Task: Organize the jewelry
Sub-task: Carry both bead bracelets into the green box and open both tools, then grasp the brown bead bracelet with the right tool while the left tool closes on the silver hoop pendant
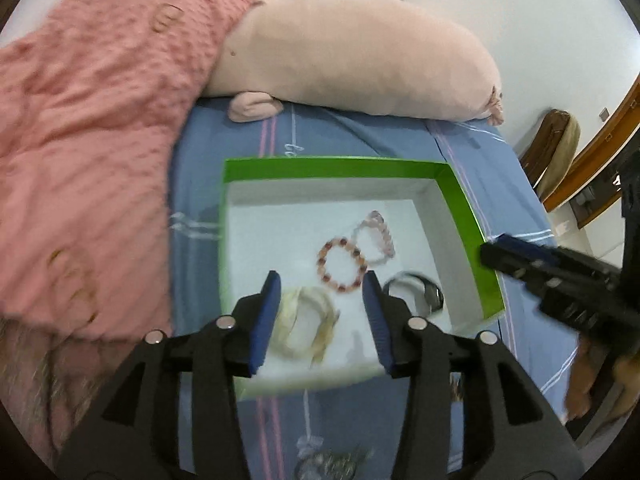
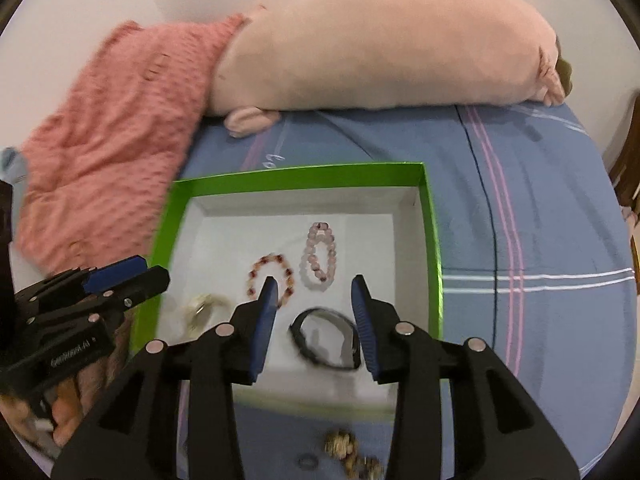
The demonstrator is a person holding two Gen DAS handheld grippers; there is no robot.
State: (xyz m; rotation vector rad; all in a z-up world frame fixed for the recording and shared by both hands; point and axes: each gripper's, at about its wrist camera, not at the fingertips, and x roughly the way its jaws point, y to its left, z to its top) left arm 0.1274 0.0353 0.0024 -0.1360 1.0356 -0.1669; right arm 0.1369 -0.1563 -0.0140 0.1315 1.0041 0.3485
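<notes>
A green-rimmed white box [image 1: 460,196] [image 2: 430,220] lies on the blue bedsheet. In it lie a red bead bracelet [image 1: 341,266] [image 2: 272,276], a pale pink bead bracelet [image 1: 378,236] [image 2: 319,258], a cream bangle [image 1: 306,326] [image 2: 202,306] and a black band [image 1: 420,292] [image 2: 326,338]. My left gripper [image 1: 322,282] is open above the cream bangle, holding nothing. My right gripper [image 2: 314,286] is open above the black band, holding nothing. Each gripper also shows in the other's view, the right [image 1: 520,258] and the left [image 2: 120,276].
More loose jewelry lies on the sheet in front of the box [image 1: 328,462] [image 2: 352,450]. A pink plush pillow [image 1: 352,52] [image 2: 380,40] and a coral knit blanket [image 1: 88,140] [image 2: 112,128] lie behind and left of the box. A wooden door frame [image 1: 600,140] stands at right.
</notes>
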